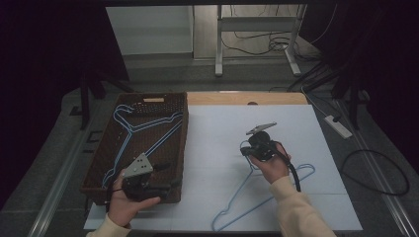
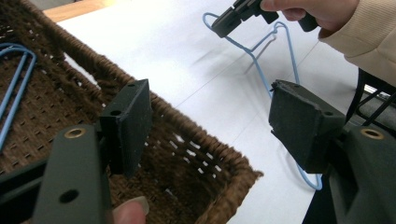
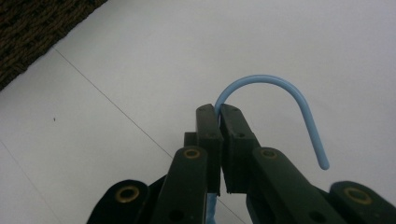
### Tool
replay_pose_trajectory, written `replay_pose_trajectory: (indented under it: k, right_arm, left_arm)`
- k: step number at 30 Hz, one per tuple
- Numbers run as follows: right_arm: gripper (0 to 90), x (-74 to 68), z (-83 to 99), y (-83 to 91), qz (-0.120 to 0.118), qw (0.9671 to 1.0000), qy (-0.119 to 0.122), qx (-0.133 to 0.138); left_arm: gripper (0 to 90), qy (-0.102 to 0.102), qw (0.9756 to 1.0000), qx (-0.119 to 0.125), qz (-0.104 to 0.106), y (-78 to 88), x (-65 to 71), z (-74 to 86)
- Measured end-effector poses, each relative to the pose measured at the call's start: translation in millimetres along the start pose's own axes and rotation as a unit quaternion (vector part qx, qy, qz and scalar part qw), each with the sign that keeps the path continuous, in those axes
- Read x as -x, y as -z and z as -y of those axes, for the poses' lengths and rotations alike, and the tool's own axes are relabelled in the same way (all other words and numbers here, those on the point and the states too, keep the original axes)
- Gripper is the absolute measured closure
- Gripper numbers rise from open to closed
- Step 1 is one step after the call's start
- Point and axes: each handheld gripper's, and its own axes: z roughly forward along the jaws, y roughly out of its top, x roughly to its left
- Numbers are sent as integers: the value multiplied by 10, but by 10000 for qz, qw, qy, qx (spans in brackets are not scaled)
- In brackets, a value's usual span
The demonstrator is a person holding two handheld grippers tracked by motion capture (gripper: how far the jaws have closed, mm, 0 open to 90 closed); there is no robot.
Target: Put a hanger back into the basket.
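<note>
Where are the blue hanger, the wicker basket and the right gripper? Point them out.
blue hanger (image 3: 275, 84): right gripper view, top of its hook.
wicker basket (image 1: 184, 129): high view, right wall.
right gripper (image 3: 219, 112): right gripper view, between its fingertips.

From above our side of the table we look forward and down on the white table top (image 1: 276, 148), the wicker basket (image 1: 143, 148) at left and the floor beyond. Our left gripper view sits low over the basket's near corner (image 2: 233, 172), facing across the sheet toward the blue hanger (image 2: 261, 70), which the high view shares. Our right gripper view hovers close over the hanger's hook (image 3: 280, 88).
</note>
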Motion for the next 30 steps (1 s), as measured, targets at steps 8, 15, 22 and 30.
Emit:
replay_pose_trajectory:
  k: [8, 15, 22, 30]
  right_arm:
    - [878, 10, 14, 31, -2, 10000, -27, 90]
    - [878, 23, 34, 62, -16, 9998, -75, 158]
    - [878, 31, 38, 105, -2, 9997, -77, 239]
    - [878, 36, 60, 147, -26, 9994, -83, 341]
  left_arm:
    - [306, -56, 9999, -76, 118, -126, 93, -89]
    - [306, -43, 9997, -118, 221, -250, 124, -150]
    - [306, -20, 9993, -251, 285, -419, 206, -198]
    - [300, 1, 9985, -432, 323, -620, 307, -269]
